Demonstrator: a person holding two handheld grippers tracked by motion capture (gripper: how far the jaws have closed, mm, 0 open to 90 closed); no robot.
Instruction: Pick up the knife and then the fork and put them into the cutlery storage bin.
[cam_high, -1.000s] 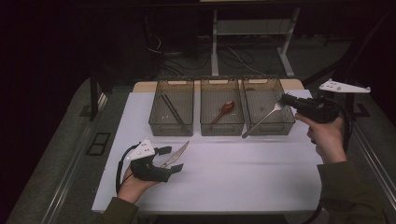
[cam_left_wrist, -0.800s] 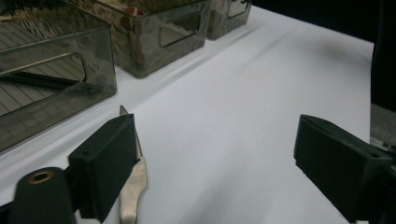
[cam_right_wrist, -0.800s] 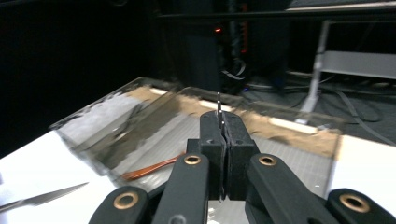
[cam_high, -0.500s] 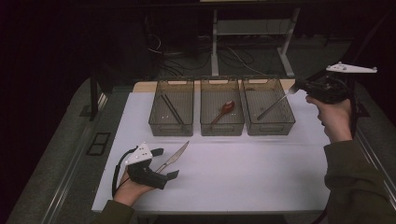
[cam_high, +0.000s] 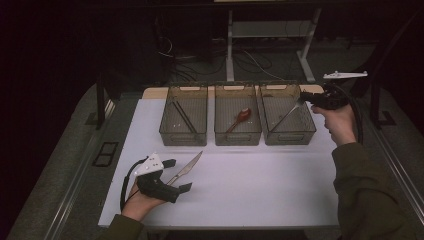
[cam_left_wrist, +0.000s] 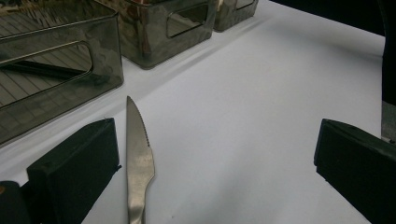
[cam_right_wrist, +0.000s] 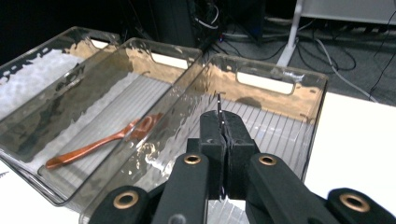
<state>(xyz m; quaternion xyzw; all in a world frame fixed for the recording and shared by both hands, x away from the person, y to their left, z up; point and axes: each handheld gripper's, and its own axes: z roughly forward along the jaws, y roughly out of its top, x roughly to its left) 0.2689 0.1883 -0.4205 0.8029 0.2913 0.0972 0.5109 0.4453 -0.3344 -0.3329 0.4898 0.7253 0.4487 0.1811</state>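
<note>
A steel knife lies flat on the white mat, blade pointing toward the bins. My left gripper rests at the front left and is open. Its jaws have just been opening; the knife lies between them, close to the left jaw, and no pad presses on it. My right gripper is shut on a fork. It holds the fork slanting down into the right clear bin.
Three clear bins stand in a row at the back of the mat. The middle bin holds a reddish spoon. In the left bin lie dark sticks. Bare white mat stretches in front of them.
My right hand has carried the fork back toward the far right, so it now hangs inside the right bin. The left jaws have spread wider around the knife.
</note>
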